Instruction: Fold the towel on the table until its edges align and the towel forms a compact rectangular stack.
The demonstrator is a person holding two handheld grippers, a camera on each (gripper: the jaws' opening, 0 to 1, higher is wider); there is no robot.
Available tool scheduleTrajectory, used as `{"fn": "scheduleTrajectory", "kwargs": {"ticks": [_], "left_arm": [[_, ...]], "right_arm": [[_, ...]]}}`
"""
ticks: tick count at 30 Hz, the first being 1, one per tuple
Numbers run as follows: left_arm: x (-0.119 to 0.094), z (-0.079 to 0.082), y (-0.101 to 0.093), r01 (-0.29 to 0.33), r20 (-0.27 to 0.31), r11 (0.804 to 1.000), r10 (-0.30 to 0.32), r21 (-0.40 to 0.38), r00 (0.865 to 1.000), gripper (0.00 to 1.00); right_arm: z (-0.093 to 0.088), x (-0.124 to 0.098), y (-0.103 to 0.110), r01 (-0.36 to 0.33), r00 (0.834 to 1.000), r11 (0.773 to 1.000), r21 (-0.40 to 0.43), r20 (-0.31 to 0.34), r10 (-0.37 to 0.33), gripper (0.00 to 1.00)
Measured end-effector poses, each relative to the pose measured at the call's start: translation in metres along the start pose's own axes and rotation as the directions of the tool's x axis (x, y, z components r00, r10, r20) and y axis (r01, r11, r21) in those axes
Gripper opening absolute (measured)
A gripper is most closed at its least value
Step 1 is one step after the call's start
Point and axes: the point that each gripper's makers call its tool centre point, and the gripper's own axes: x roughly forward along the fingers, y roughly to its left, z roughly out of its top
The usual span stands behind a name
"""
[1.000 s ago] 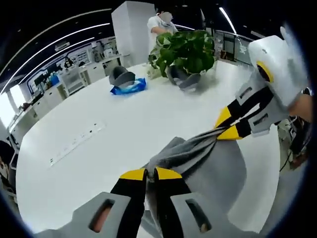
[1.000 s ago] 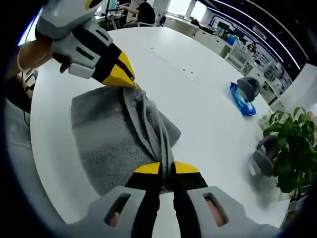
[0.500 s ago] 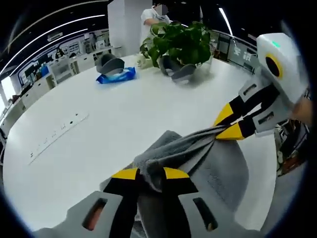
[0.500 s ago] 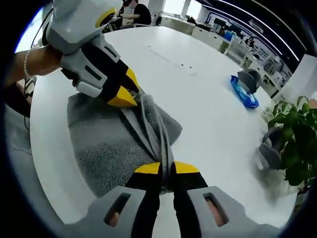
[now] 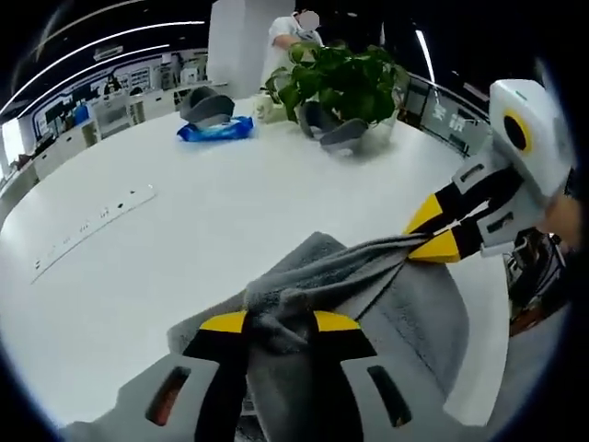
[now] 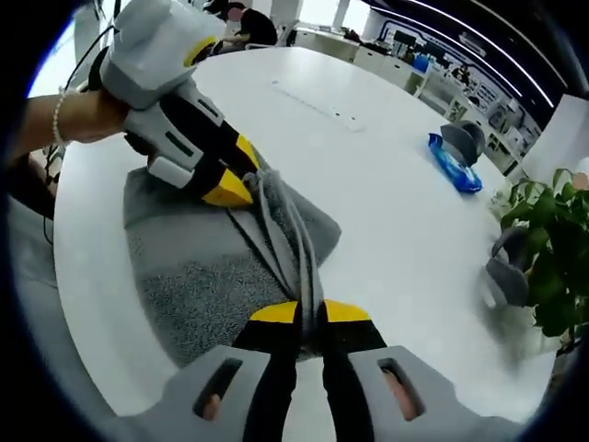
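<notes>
The left gripper (image 5: 279,321) is clamped on the grey towel (image 5: 405,308), more bunched than a second ago. The right gripper (image 6: 308,311) pinches its other corner. The towel lies on the white table (image 5: 184,230), its lifted edge now slacker.

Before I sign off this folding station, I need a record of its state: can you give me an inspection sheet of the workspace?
Surface: white table, bare around the towel.
Job's things: grey towel, partly flat, its upper edge bunched and lifted between the two grippers; not yet a neat stack.
Clutter: blue packet beside a grey curved object, potted plant, long white strip.
Grippers: left gripper shut on the towel; right gripper shut on the towel.
Cables: nothing seen.
Surroundings: open office with desks; a person behind the plant, a person seated at the table's far end.
</notes>
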Motion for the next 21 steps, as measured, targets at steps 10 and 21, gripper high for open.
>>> {"fn": "scheduleTrajectory", "kwargs": {"ticks": [10,21], "left_arm": [[0.0,-0.004,-0.004,0.041,0.02,0.989,-0.039,-0.142,0.999,0.24],[-0.049,0.008,-0.003,-0.073,0.095,0.989,0.086,-0.131,0.992,0.1]], "right_arm": [[0.0,0.0,0.0,0.003,1.0,1.0,0.009,0.002,-0.003,0.06],[0.032,-0.026,0.005,-0.011,0.995,1.0,0.02,0.099,0.009,0.06]]}}
